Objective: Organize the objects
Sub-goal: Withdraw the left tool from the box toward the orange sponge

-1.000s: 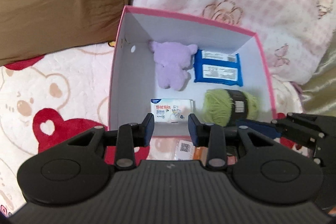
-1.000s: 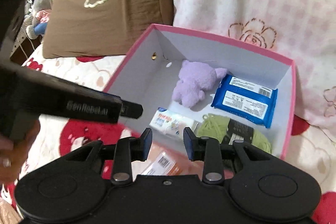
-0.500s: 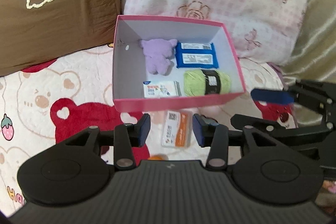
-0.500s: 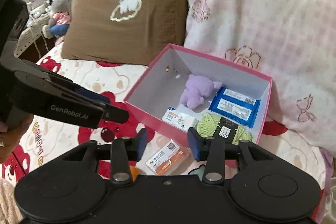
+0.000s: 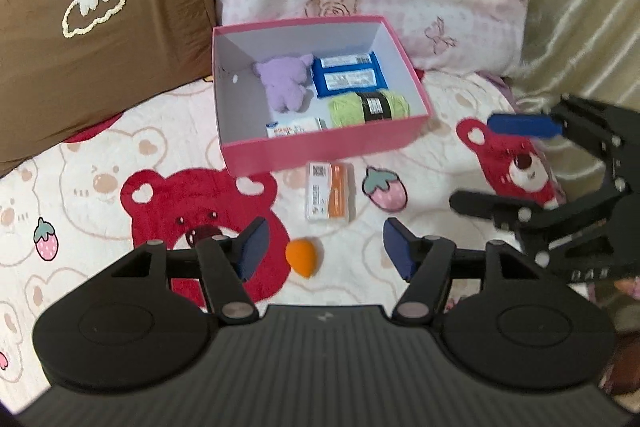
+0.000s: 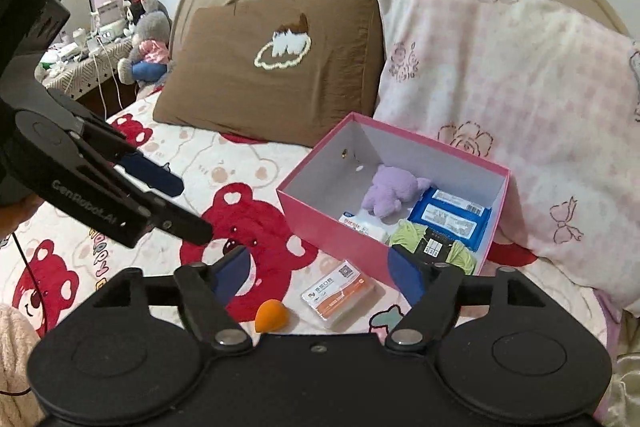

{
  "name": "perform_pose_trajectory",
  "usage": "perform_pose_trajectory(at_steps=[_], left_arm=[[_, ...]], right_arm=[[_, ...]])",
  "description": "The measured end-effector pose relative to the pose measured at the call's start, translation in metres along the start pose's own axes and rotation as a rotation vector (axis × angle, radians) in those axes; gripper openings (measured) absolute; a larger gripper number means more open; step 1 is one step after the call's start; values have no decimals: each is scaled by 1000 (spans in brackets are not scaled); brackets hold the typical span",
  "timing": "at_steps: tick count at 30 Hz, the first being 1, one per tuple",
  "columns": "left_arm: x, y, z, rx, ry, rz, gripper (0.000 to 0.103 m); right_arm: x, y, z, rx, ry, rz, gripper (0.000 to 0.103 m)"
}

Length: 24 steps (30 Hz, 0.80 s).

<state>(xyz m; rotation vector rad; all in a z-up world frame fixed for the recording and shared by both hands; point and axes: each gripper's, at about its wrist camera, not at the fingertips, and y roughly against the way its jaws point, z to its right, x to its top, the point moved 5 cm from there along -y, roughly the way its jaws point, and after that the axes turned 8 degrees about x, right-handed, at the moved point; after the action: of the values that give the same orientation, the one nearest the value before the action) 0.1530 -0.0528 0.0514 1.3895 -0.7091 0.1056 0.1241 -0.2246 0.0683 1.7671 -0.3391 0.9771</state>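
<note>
On the bear-print bedspread (image 5: 100,163), the open pink cardboard box (image 5: 320,147) now sits farther from both cameras than a second ago. Inside lie a purple plush toy (image 5: 285,83), blue wipes pack (image 5: 348,75), green yarn ball (image 5: 368,105) and white packet (image 5: 294,127). Just before the box wait an orange-white pack (image 5: 330,195) and orange sponge (image 5: 303,254). Left gripper (image 5: 325,253) and right gripper (image 6: 320,267) are both empty, jaws opening, so one of these comes next, I judge. Package print is unreadable.
</note>
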Motion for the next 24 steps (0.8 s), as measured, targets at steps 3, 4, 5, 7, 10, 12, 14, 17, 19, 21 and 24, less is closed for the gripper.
perform_pose_trajectory(at_steps=[3, 4, 5, 7, 10, 12, 14, 17, 19, 21, 24], left_arm=[[-15, 4, 3, 0, -9, 7, 62], [-20, 5, 3, -6, -3, 8, 62], [-24, 5, 3, -12, 3, 8, 64], [-32, 6, 2, -24, 18, 20, 69], [-41, 7, 7, -10, -12, 60, 78], [-47, 6, 11, 2, -28, 76, 80], [-49, 4, 14, -23, -30, 86, 87], [-56, -2, 14, -63, -2, 92, 96], [-61, -9, 11, -77, 16, 81, 97], [-66, -17, 9, -81, 31, 74, 97], [-72, -31, -2, -85, 80, 63, 97]], right_arm=[[-9, 7, -5, -5, 9, 16, 80], [-11, 8, -6, 2, 1, 17, 80], [-14, 9, -6, 12, -6, 17, 80], [-19, 13, -8, 24, -8, 26, 84], [-26, 18, -15, 37, 16, 44, 87], [-30, 19, -19, 49, 22, 52, 89], [-34, 18, -22, 64, 19, 53, 89], [-40, 15, -25, 77, 17, 49, 90], [-47, 12, -27, 83, 23, 44, 91], [-54, 9, -27, 78, 30, 38, 92], [-65, 3, -26, 69, 53, 11, 92]])
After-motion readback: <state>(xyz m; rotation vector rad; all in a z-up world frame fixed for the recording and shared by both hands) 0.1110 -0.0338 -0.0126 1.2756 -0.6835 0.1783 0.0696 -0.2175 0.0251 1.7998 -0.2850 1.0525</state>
